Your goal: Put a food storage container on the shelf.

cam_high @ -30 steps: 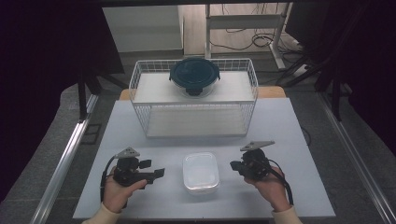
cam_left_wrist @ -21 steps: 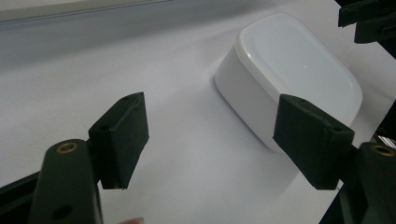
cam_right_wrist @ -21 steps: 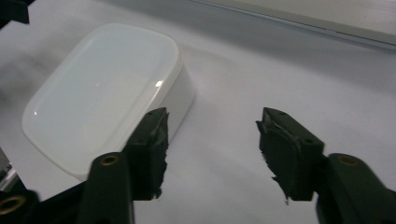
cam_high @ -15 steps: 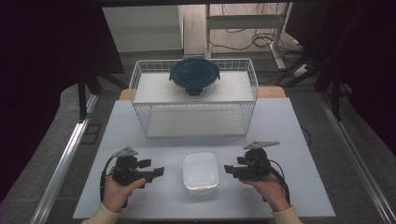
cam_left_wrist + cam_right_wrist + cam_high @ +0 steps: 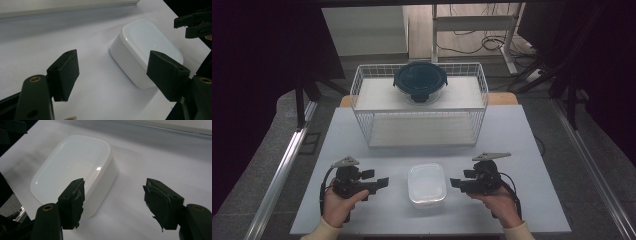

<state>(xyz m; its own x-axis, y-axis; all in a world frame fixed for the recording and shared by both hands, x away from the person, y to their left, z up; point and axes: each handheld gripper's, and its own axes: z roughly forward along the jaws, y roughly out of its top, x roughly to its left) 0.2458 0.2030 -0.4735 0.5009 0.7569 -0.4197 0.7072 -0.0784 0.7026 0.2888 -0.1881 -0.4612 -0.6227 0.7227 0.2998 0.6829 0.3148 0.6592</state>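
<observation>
The white lidded container [image 5: 427,185] sits on the white table [image 5: 522,150] near its front edge, midway between the two grippers, its long side running front to back and its lid on. Nothing touches it. At its 9 o'clock in the high view the left gripper [image 5: 381,183] is held in the person's left hand [image 5: 339,205], jaws pointing toward the container and stopping short of it; in the left gripper view the two black jaws stand wide apart with bare table between them, the container [image 5: 146,51] lying ahead toward 1 o'clock, and the right gripper's jaws show at the upper right edge. At the container's 3 o'clock the right gripper [image 5: 455,183] is held in the right hand [image 5: 499,202], also pointing inward and just clear of the container; in the right gripper view its jaws are spread wide and hold nothing, the container [image 5: 75,167] lying ahead toward 11 o'clock, partly behind the left-hand jaw. Farther off at the container's 12 o'clock stands a white wire rack [image 5: 419,107] with two shelves, and on its upper shelf rests a round glass bowl with a dark blue clip lid [image 5: 419,80].
</observation>
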